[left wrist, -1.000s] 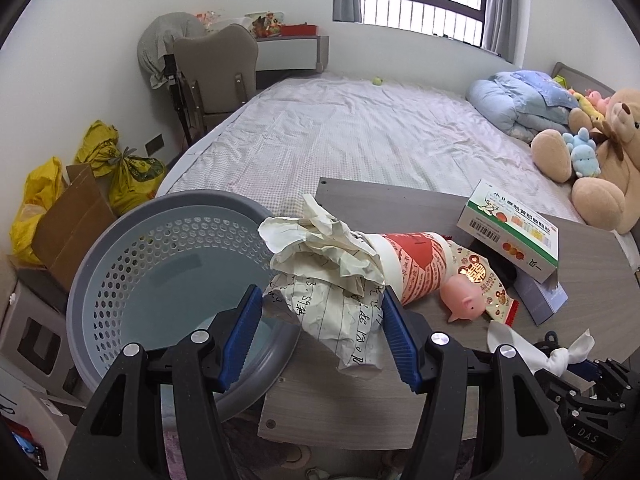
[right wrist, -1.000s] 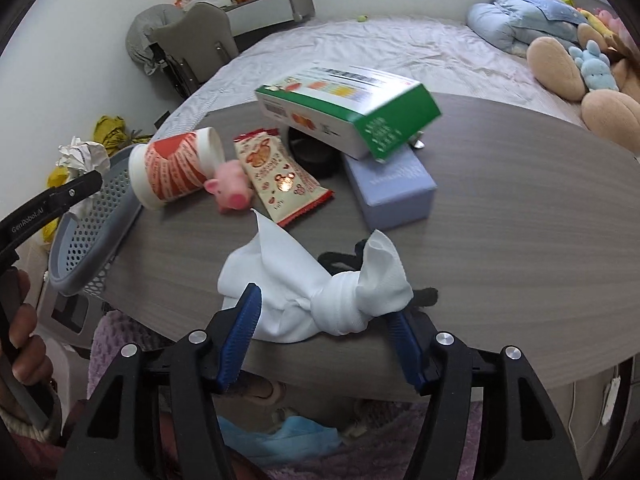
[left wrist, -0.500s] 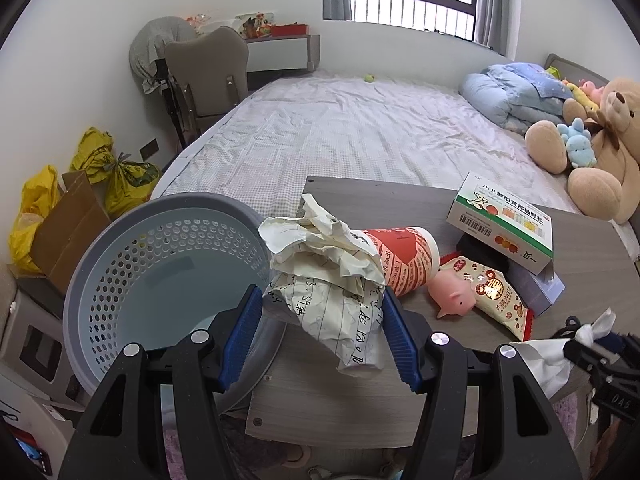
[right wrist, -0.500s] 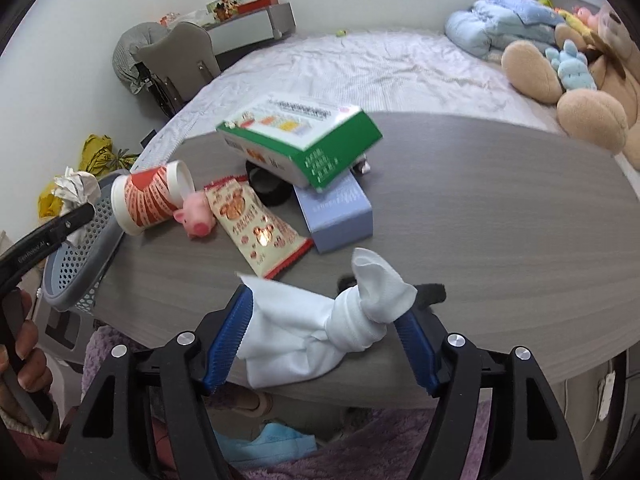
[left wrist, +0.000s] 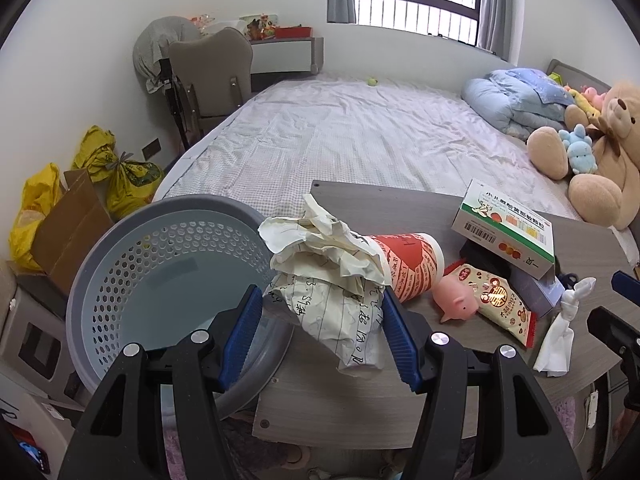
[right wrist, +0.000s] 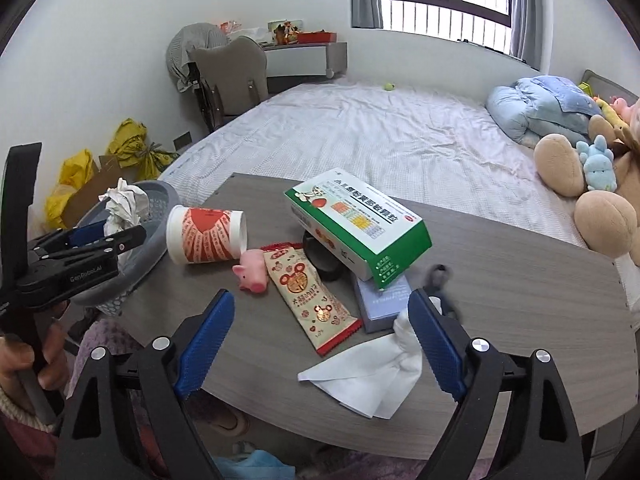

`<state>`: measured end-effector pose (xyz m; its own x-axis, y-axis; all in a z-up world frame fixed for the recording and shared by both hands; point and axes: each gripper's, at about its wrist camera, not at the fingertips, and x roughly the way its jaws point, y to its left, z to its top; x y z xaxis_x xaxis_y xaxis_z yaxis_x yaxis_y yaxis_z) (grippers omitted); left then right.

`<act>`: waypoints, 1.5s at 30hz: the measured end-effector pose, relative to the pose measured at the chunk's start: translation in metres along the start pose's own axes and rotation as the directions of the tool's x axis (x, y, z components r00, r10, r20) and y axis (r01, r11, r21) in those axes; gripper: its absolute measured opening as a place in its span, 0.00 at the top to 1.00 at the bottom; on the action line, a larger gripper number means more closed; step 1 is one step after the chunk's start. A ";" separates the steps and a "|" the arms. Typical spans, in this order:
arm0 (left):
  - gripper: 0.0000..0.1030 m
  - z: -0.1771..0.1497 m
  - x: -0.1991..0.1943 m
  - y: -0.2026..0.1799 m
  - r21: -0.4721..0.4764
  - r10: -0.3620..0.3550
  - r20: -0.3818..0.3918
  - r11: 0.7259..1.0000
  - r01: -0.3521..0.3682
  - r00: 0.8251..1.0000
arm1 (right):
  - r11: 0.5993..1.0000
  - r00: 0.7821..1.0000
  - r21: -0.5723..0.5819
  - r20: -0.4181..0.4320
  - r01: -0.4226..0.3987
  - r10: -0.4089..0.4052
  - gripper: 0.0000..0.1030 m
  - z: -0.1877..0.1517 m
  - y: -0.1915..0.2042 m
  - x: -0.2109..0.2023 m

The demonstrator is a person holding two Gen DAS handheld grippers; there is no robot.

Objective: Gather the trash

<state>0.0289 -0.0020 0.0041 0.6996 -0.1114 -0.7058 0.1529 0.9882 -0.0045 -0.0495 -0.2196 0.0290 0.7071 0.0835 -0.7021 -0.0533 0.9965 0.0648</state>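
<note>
Gripping a crumpled paper wad (left wrist: 332,280) between its blue pads, the left claw (left wrist: 322,334) points downward at a slant, poised at the tabletop's (left wrist: 344,396) left edge just beside the grey perforated basket (left wrist: 132,280), which sits at nine o'clock from the wad. In the right wrist view the same claw shows from the side at nine o'clock, a hand (right wrist: 24,364) wrapped around its handle. At three o'clock from the wad lies a tipped red-and-white paper cup (right wrist: 206,235), then a pink toy pig (right wrist: 252,272), a snack wrapper (right wrist: 310,300) and a green-and-white box (right wrist: 356,228) propped on a pale blue box (right wrist: 380,300). The right claw (right wrist: 324,340) tilts down over the tabletop's near edge; its jaws have just been opening and stand wide. A white tissue (right wrist: 368,376) lies loose on the tabletop, its twisted end touching the right pad, the left pad well clear.
</note>
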 end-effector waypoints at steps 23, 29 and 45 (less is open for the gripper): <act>0.43 -0.002 0.006 0.000 0.002 -0.004 -0.017 1.000 0.004 1.000 | 0.943 0.984 0.298 -0.133 0.150 -0.114 0.59 -0.043 -0.061 0.067; 0.43 -0.002 0.008 -0.001 0.006 -0.008 -0.022 1.000 0.009 1.000 | 0.945 0.986 0.297 -0.137 0.135 -0.098 0.76 -0.046 -0.064 0.063; 0.43 -0.001 0.002 0.071 -0.076 0.077 -0.009 0.994 -0.078 0.997 | 0.984 0.990 0.121 0.069 -0.134 0.127 0.76 0.032 0.039 0.021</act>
<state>0.0404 0.0682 0.0012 0.7029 -0.0338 -0.7104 0.0446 0.9990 -0.0033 -0.0144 -0.1797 0.0394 0.7416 0.2082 -0.6377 -0.0620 0.9678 0.2438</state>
